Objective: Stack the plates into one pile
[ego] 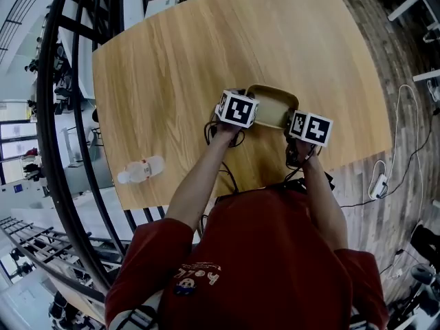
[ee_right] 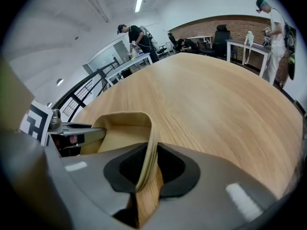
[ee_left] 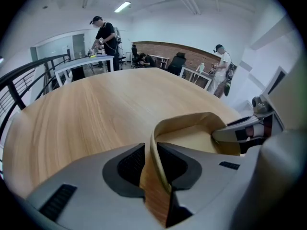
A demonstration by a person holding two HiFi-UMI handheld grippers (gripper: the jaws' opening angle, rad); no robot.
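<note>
Plate (ego: 269,105) sits over the near right part of the table (ego: 206,60), caught from two sides at once. The left gripper (ee_left: 152,171) has its jaws pinching the rim's left edge, and the right gripper (ee_right: 146,171) has its jaws pressed on the opposite edge, rim squeezed thin between the pads. Holding both edges probably keeps the shallow wooden dish level and stops it tipping while it is carried to a pile. Whether it rests on the table or is just clear of it I cannot tell. Only this one plate can be made out. A plastic bottle (ego: 141,170) lies at the table's near left edge, out of the way.
</note>
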